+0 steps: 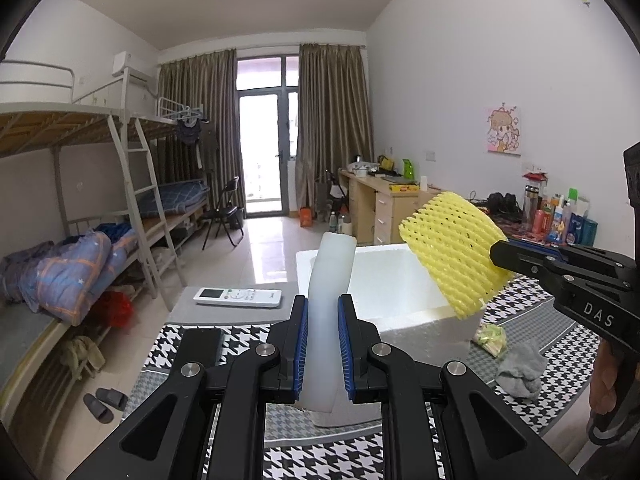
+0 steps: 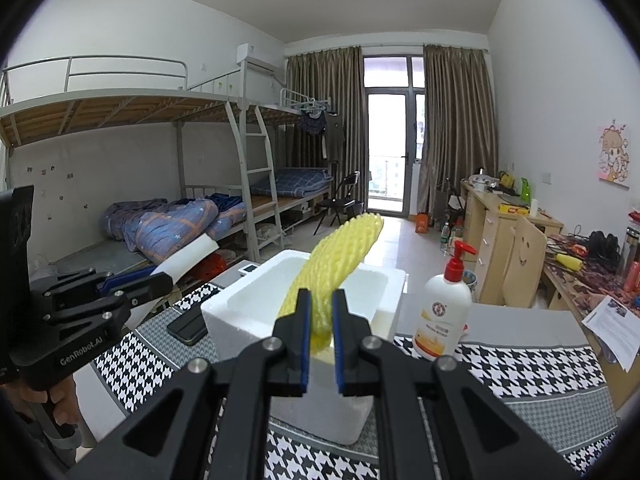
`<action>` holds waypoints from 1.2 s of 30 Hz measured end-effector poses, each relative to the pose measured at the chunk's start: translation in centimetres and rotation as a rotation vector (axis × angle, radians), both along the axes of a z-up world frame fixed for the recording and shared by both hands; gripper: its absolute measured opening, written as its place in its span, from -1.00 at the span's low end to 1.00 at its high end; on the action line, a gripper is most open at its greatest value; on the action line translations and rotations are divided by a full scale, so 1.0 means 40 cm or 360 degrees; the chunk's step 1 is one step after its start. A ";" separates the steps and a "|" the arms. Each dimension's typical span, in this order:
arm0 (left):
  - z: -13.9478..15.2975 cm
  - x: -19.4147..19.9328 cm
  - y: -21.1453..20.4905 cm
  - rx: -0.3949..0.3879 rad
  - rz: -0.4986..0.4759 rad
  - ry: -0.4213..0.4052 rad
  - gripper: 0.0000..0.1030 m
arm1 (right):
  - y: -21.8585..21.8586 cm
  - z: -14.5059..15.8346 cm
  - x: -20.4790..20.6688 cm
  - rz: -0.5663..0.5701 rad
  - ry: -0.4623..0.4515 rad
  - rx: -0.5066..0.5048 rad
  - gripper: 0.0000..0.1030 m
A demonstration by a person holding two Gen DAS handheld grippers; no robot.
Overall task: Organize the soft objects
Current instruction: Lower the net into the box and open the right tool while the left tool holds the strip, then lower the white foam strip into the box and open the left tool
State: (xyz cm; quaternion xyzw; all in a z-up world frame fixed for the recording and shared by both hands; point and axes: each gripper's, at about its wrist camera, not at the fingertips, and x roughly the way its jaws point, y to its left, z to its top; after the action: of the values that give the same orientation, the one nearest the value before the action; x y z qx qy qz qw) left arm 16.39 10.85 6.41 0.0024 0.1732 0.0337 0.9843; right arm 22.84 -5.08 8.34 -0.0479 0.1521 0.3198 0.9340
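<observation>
Yellow foam net (image 2: 340,260) — clamped in right hand-held gripper (image 2: 321,344), above box (image 2: 240,304)

Left gripper (image 1: 323,350): points forward and slightly down, its blue-padded fingers (image 1: 301,344) pressed on a white foam sheet (image 1: 330,280) that stands up between them.
Right gripper (image 2: 321,344): points forward and slightly down, fingers (image 2: 305,340) clamped on a yellow foam net (image 2: 340,260).
Left hand (image 2: 56,404): wrapped round the left handle.
Right hand (image 1: 608,380): grips the right handle.
</observation>
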 end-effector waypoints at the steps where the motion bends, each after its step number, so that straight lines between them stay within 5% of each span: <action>1: -0.001 0.005 -0.001 -0.0001 0.0005 0.0002 -0.69 | 0.005 0.000 0.008 0.0005 0.0011 0.0000 -0.76; 17: -0.013 0.064 0.021 -0.0018 0.0021 0.0020 -0.69 | 0.049 -0.031 0.111 0.0041 0.0170 -0.0014 -0.73; 22: -0.012 0.071 0.022 -0.0022 0.0024 0.0019 -0.69 | 0.034 -0.029 0.106 0.0026 0.0167 0.0038 0.44; 25: -0.010 0.080 0.025 -0.0028 0.0031 0.0023 -0.69 | 0.031 -0.026 0.094 0.0046 0.0155 0.0042 0.62; 36: -0.004 0.087 0.013 -0.0009 0.0027 0.0022 -0.69 | 0.008 -0.019 0.070 0.0004 0.0121 0.0016 0.73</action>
State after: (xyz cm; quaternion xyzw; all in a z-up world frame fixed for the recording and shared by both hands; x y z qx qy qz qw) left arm 19.88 11.36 6.24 -0.0016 0.1801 0.0416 0.9828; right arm 25.63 -4.76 7.60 -0.0312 0.1858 0.3232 0.9274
